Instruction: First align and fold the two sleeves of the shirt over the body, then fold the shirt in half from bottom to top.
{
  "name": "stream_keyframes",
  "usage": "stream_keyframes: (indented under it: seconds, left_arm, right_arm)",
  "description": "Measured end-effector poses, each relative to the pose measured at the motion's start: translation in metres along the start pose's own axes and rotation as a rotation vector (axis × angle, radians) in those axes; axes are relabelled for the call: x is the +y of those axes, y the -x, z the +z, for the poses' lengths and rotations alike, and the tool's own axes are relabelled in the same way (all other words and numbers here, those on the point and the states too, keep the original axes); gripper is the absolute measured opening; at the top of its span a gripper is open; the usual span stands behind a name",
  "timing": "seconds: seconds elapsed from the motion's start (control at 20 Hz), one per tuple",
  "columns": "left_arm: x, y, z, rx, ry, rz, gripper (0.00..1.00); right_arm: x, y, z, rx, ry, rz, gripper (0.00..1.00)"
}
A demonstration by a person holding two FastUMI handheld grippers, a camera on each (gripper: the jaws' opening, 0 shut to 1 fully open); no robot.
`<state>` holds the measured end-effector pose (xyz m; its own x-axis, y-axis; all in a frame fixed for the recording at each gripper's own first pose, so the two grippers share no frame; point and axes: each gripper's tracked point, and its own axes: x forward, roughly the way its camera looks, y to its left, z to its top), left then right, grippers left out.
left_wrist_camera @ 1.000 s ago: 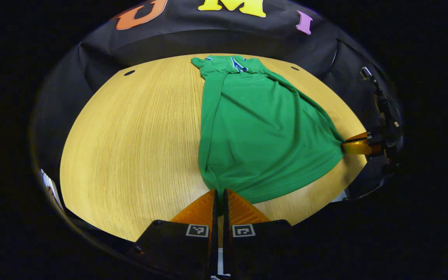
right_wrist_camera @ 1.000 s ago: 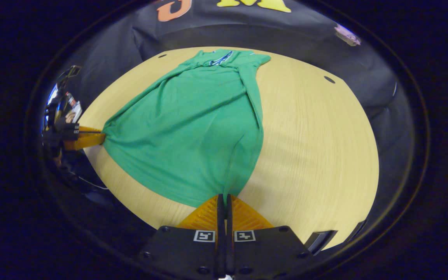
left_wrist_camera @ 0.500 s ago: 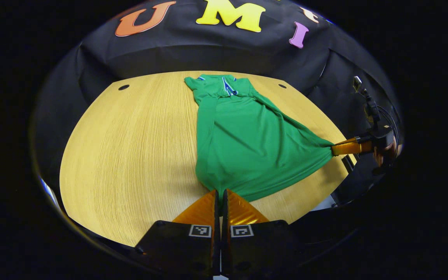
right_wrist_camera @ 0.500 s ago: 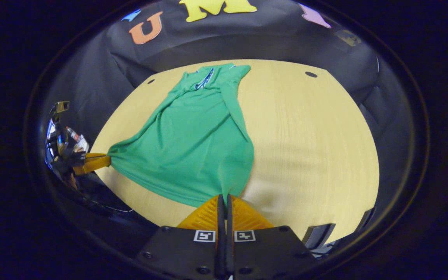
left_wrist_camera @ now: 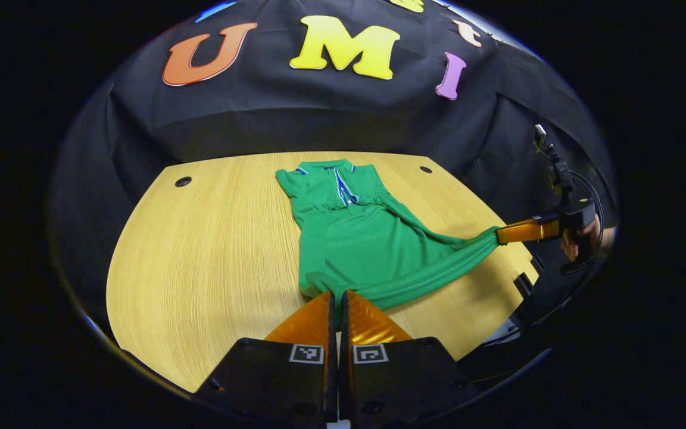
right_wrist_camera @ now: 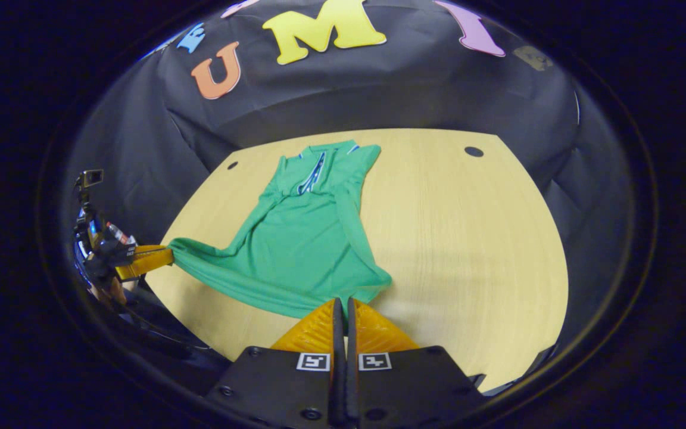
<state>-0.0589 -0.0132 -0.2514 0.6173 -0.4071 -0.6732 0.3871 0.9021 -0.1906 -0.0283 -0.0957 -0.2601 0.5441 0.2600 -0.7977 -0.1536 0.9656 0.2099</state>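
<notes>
Pale wood-grain table (left_wrist_camera: 212, 256) carried green shirt (left_wrist_camera: 349, 238), collar end flat near far edge, hem end lifted off surface. Two dark round holes (left_wrist_camera: 183, 180) sat near table's far corners.

Recording booth, probably in a lab. A light wood-grain table (left_wrist_camera: 212, 250) with round cable holes (left_wrist_camera: 183, 181) is closed in behind and at both sides by black cloth wall (left_wrist_camera: 295, 119). Cabling and dark gear are seen just off the table's edge; details are too distorted to identify.
</notes>
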Motion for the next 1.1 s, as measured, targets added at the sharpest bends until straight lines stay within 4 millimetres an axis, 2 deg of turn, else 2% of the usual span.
stream_keyframes:
  seconds: [0.2,0.65,0.75,0.8,0.85,1.1]
  left_arm:
    - [0.005,-0.006,0.046,-0.073,-0.005,-0.021,0.04]
    - [0.033,-0.029,0.149,-0.222,0.054,0.008,0.04]
    - [0.042,-0.035,0.170,-0.253,0.060,0.019,0.04]
    - [0.047,-0.038,0.179,-0.265,0.071,0.023,0.04]
    - [0.050,-0.041,0.187,-0.276,0.088,0.021,0.04]
    - [0.075,-0.068,0.231,-0.324,0.174,0.034,0.04]
  right_arm:
    - [0.005,-0.008,0.047,-0.051,-0.008,0.027,0.03]
    - [0.015,-0.021,0.156,-0.184,0.033,0.056,0.01]
    - [0.016,-0.026,0.181,-0.216,0.038,0.063,0.03]
    - [0.017,-0.028,0.194,-0.230,0.043,0.066,0.01]
    - [0.018,-0.031,0.205,-0.245,0.049,0.069,0.05]
    - [0.022,-0.053,0.263,-0.312,0.062,0.082,0.01]
